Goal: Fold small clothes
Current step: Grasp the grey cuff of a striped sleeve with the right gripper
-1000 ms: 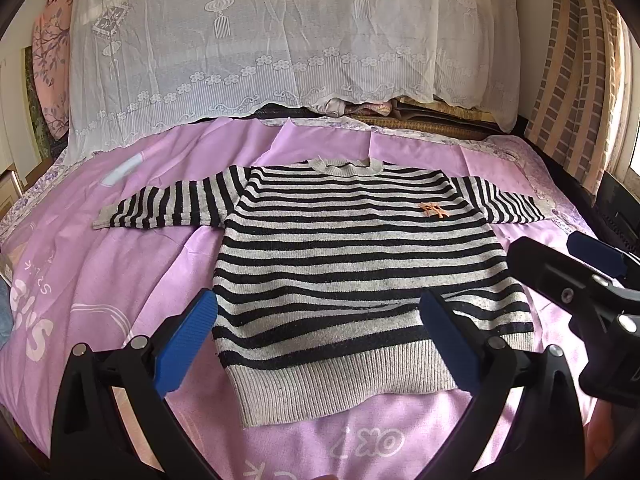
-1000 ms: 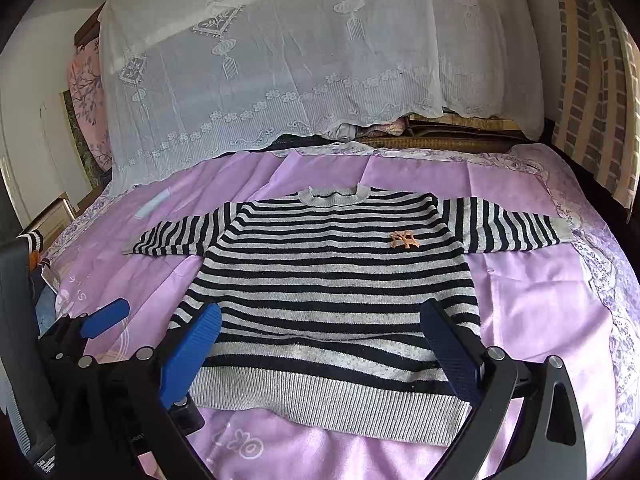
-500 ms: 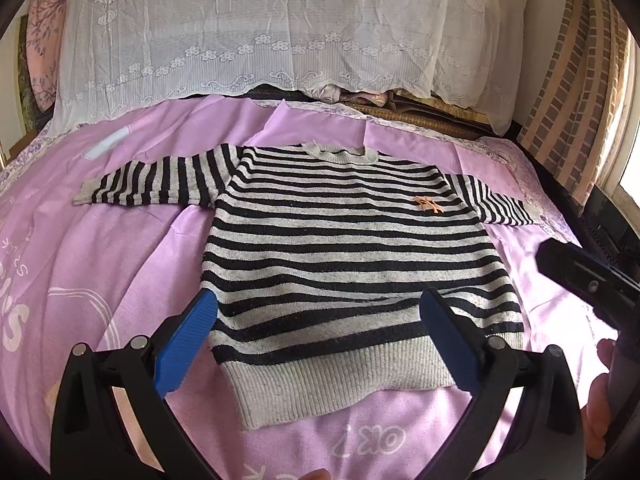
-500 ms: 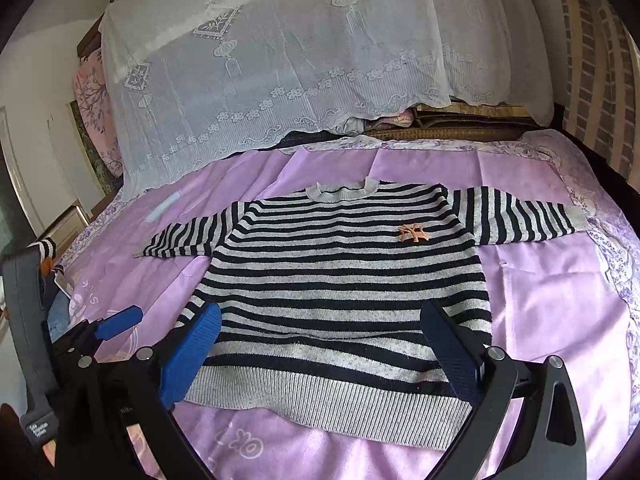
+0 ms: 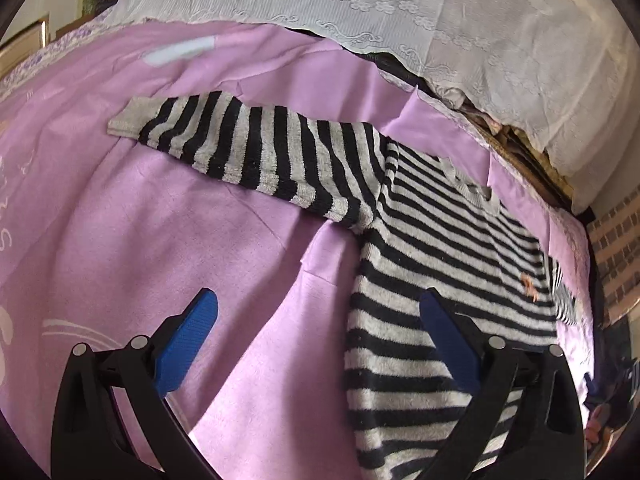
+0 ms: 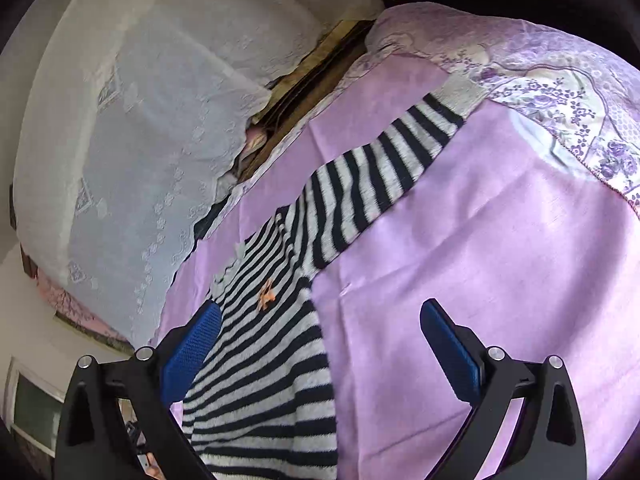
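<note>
Pink-purple bedsheet (image 5: 120,220) is covering the whole bed and taking up most of both views, with a white lace cover (image 5: 440,20) draping over the pile at the head end. Lying flat on the sheet is the black-and-grey striped sweater (image 5: 440,248), front up, both sleeves stretching straight out to the sides; the left sleeve (image 5: 248,148) is running toward its grey cuff in the left wrist view, and the right sleeve (image 6: 372,188) is reaching toward the flowered border of the sheet (image 6: 560,92) in the right wrist view. The left gripper (image 5: 318,340) is hanging over the sweater's left side below the armpit, its blue fingers (image 5: 188,344) spreading wide apart and holding nothing, one over bare sheet and the other over the striped body. The right gripper (image 6: 320,354) is hovering likewise over the sweater's right edge, jaws gaping and empty. A small orange emblem (image 6: 266,298) is showing on the chest.
</note>
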Tool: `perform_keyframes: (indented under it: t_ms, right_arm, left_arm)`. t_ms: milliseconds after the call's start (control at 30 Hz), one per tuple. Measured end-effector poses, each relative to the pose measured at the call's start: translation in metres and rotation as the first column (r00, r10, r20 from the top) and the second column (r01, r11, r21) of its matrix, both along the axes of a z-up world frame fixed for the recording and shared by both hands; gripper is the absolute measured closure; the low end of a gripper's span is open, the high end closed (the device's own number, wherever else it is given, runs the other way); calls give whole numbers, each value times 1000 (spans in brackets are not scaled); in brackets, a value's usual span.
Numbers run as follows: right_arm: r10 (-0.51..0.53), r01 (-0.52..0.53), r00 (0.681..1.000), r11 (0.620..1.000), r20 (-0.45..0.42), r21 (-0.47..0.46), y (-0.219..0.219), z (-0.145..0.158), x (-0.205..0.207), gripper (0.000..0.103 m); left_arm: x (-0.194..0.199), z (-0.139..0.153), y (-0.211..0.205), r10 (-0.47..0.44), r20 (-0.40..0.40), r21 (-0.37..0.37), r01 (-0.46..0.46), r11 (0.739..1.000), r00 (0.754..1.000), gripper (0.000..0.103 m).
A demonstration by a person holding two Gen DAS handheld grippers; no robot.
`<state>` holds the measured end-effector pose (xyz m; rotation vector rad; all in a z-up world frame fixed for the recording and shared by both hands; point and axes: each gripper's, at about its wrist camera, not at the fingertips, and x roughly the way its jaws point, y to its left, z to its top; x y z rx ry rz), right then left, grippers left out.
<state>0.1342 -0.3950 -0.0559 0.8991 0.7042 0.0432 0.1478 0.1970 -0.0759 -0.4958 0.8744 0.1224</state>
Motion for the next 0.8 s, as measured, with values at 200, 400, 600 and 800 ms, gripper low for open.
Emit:
perform_keyframes:
  t_ms: [200, 400, 600, 800]
  right_arm:
    - [-123, 129, 991, 985, -58, 117, -63, -38, 51, 5]
    - [-236, 241, 971, 955, -51, 174, -108, -61, 90, 28]
    - [-282, 287, 958, 929, -55, 236, -148, -82, 111, 41]
    - [-284, 286, 958, 945, -32, 157, -177, -89, 129, 43]
  left_arm:
    - [45, 17, -77, -157, -30, 114, 159, 981, 987, 5]
    - [95, 44, -211, -403, -47, 220, 403, 888, 914, 5]
    - [115, 43, -384, -641, -67, 535, 570, 624, 764, 5]
    - [120, 5, -502, -742, -96, 731, 553, 400, 663, 5]
